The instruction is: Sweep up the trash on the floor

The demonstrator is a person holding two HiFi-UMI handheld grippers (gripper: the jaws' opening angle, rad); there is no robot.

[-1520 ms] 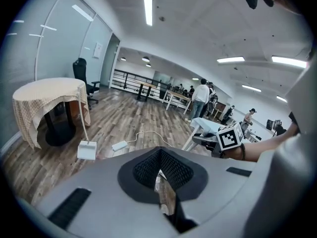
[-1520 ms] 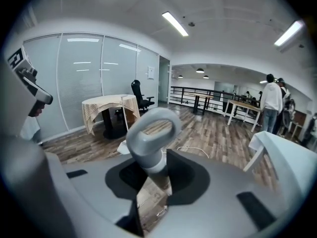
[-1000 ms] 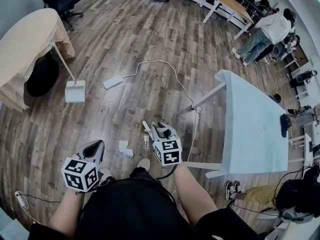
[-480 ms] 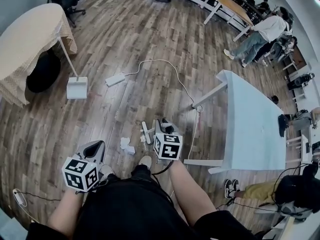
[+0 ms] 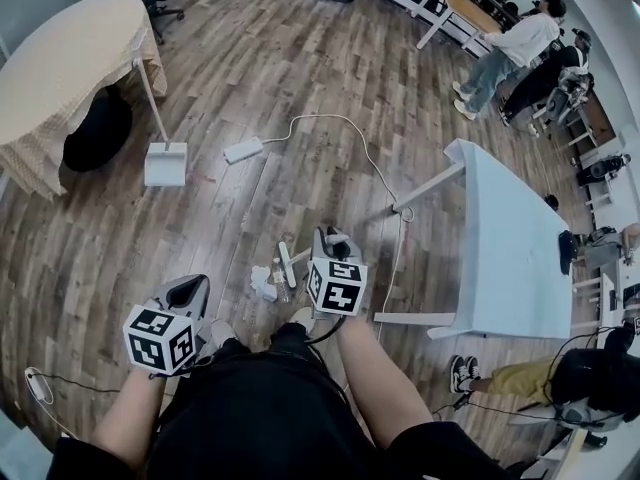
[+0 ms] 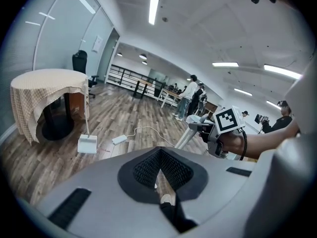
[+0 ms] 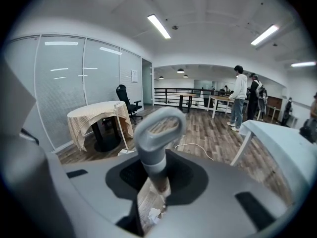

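Wood floor: R tool grips broom handle.

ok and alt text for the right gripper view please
The right gripper is shut on a grey broom handle with a loop at its end, above crumpled white paper on the wood floor. Behind stand a cloth-covered round table, a long-handled dustpan and people.

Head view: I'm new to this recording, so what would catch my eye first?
The right gripper clamps a grey broom handle near crumpled white trash at the person's feet. A white dustpan stands apart beside the cloth-covered round table.
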